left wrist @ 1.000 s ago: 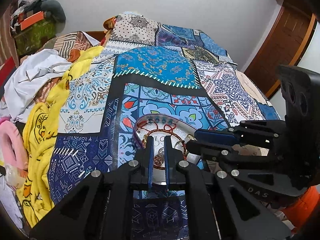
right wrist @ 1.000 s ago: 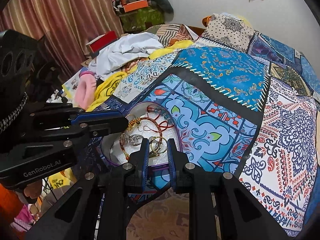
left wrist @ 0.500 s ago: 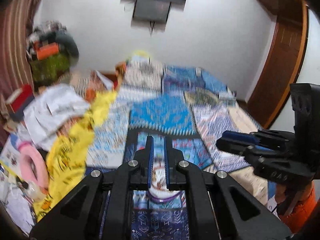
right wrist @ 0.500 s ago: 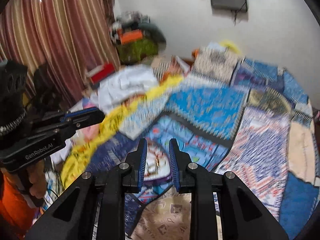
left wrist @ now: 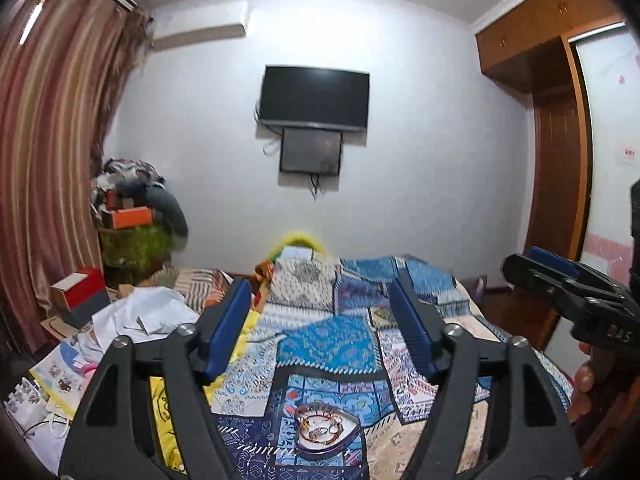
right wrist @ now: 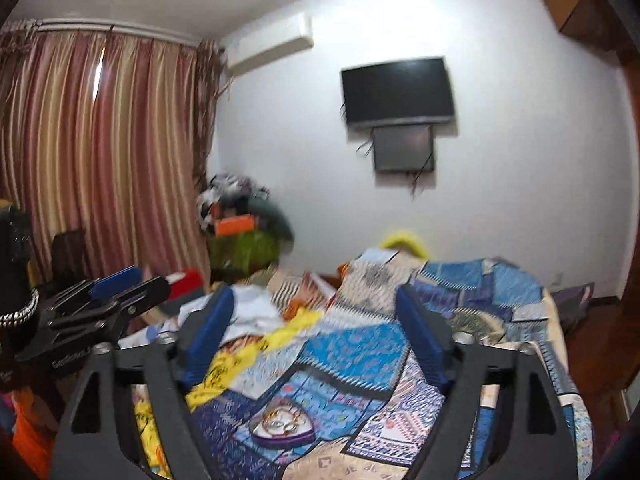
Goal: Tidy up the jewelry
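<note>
Left wrist view shows a heart-shaped dish (left wrist: 327, 429) near the bed's near edge on the patterned bedspread (left wrist: 328, 344), holding tangled bracelets and rings (left wrist: 320, 428). Both the left gripper (left wrist: 326, 320) and right gripper (right wrist: 320, 330) hang released, well above it.

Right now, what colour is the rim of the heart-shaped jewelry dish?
Purple rim on the heart-shaped dish, white inside; clearest in the left wrist view.
</note>
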### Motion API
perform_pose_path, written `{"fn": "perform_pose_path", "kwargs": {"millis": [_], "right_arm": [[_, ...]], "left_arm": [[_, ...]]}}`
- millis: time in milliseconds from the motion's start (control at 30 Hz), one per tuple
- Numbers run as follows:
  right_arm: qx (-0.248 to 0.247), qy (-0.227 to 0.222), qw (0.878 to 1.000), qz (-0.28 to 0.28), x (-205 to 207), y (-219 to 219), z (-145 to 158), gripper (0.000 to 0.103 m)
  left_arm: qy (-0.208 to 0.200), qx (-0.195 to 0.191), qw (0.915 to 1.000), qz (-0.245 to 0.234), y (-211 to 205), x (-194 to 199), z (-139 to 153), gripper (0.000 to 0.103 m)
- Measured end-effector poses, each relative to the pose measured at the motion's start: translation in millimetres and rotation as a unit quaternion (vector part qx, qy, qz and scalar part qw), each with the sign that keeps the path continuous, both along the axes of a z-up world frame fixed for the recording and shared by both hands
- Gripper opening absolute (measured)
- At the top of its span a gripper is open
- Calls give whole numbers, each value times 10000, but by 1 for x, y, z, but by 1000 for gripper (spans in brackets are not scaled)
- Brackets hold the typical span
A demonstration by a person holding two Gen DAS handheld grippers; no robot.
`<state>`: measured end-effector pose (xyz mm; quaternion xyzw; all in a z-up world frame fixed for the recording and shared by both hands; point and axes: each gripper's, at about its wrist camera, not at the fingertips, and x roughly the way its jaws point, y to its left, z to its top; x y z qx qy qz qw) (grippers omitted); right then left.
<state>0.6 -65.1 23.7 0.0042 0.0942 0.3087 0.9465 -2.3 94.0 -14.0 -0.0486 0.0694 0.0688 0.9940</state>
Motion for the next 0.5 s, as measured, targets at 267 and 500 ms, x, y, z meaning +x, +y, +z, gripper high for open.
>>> {"fn": "perform_pose_path", "kwargs": {"millis": [267, 500], "right_arm": [[116, -262, 9984, -488, -12, -2, -3, 103], [71, -133, 9988, -460, -14, -6, -6, 103]], "left_arm": [[-109, -135, 9998, 77, -1, -16, -1, 95], [-116, -153, 9998, 107, -4, -24, -1, 95]]}}
